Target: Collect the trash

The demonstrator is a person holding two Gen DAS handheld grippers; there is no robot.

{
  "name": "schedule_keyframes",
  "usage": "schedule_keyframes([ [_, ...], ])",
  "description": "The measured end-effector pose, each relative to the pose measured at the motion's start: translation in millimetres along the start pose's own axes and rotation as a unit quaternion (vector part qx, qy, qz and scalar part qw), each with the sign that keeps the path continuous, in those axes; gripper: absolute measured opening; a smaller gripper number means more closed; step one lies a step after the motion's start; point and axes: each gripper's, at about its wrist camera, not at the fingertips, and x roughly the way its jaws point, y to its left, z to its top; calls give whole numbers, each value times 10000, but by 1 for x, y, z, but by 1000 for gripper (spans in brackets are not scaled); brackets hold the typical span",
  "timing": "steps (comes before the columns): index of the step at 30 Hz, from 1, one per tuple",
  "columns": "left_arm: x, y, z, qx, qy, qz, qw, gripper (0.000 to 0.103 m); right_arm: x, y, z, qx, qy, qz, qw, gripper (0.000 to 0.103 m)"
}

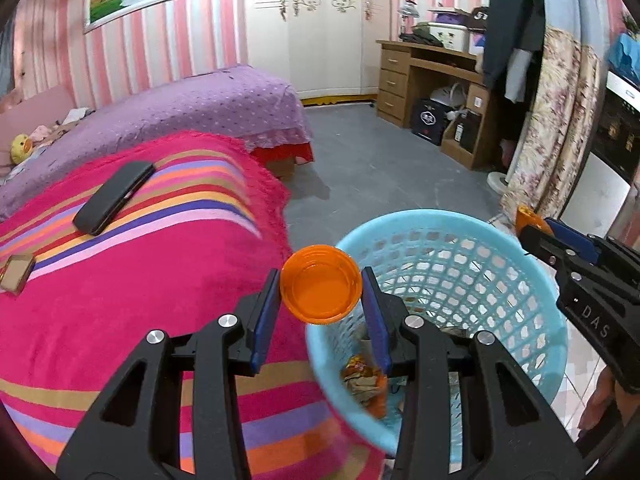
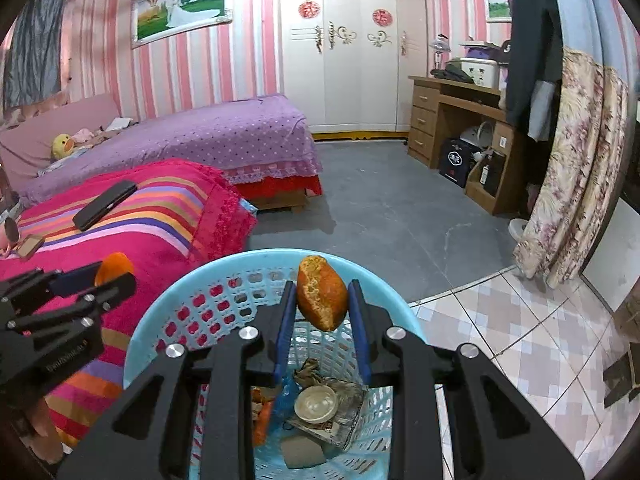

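While over blue basket (image 2: pixel 256 264) rim beside striped blanket (image 1: pixel 120 280): L gripper (image 1: pixel 322 284) part-open, clamped on orange cup (image 1: pixel 320 282), mouth toward cam. R gripper (image 2: pixel 322 300) narrower, pinching orange peel (image 2: pixel 322 298) above basket w/ trash (image 2: pixel 320 404) inside.

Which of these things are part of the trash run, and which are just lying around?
Job: orange cup in left tongs; orange peel in right tongs; blue basket.

Lying about: black case, compact, toy duck.
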Motion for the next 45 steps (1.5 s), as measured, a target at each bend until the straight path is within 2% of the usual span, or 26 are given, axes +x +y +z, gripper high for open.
schedule_keyframes([
  [7,11,-8,11,40,17,-30,10000,39,7,-6,-6,65,49,-34,10000,27],
  [8,12,-8,12,46,28,-36,10000,43,7,-7,-7,76,44,-30,10000,27],
  [11,12,-3,11,77,63,28,9999,70,8,-5,-7,102,46,-2,9999,27],
  [14,6,5,11,52,10,19,10000,78,9,-3,-8,118,39,7,9999,28],
  [16,-1,15,11,16,-25,42,10000,81,9,-3,-8,119,37,-19,9999,42],
  [17,-4,18,11,-4,-45,57,10000,82,8,-2,-7,137,22,-43,9999,63],
  [18,-7,25,11,-32,-67,85,9999,84,7,-2,-7,174,-12,-58,9998,75],
  [20,-18,41,11,-126,-103,198,9997,88,4,1,-6,221,-30,-42,9997,78],
  [23,-37,70,9,-336,-163,345,9987,91,-2,7,-2,233,-101,-190,9995,95],
  [24,-43,78,8,-388,-178,389,9983,91,-8,11,0,257,-183,-217,9993,97],
  [29,-88,133,2,-727,-286,617,9950,92,-39,37,14,434,-549,-155,9974,98],
  [34,-139,171,-11,-828,-532,827,9917,97,-80,89,23,289,-823,-30,9962,98],
  [40,-186,198,-43,-912,-708,820,9899,97,-115,154,0,-4,-811,208,9965,98],
  [45,-209,215,-81,-891,-701,894,9895,97,-133,187,-23,-48,-767,354,9964,98],
])
